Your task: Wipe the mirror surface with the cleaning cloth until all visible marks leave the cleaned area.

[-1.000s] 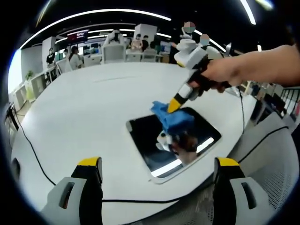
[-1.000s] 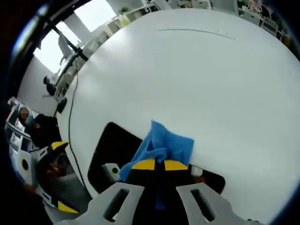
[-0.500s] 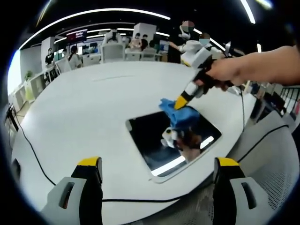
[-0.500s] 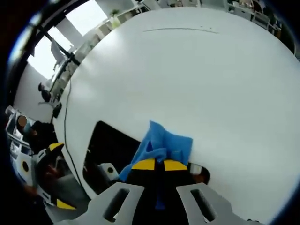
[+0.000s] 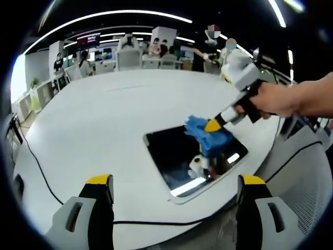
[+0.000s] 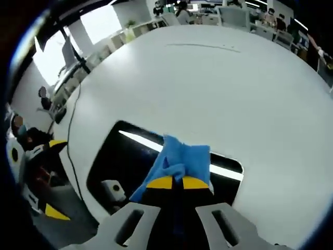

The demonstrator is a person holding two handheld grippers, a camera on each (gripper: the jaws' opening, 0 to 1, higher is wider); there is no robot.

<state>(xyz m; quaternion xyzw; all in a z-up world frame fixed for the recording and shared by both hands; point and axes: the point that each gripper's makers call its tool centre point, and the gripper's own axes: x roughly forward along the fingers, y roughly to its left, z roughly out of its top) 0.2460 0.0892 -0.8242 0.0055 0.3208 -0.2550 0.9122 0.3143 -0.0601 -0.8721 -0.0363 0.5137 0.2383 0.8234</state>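
A dark rectangular mirror (image 5: 179, 159) (image 6: 119, 161) with a pale rim lies flat on the white table (image 5: 93, 120). A blue cleaning cloth (image 5: 208, 136) (image 6: 179, 161) rests on the mirror's far right part. My right gripper (image 6: 174, 182) is shut on the cloth; in the left gripper view the right gripper (image 5: 213, 125) reaches in from the right, held by a hand, pressing the cloth onto the glass. My left gripper (image 5: 174, 187) stands open near the table's front edge, its yellow-tipped fingers (image 5: 99, 179) wide apart, short of the mirror.
A black cable (image 5: 47, 182) runs along the table's left and front edge. Chairs, desks and several people stand beyond the table's far side (image 5: 130, 52). The white table (image 6: 234, 94) stretches bare beyond the mirror.
The right gripper has carried the cloth across the mirror toward its right end. The left gripper has stayed where it was.
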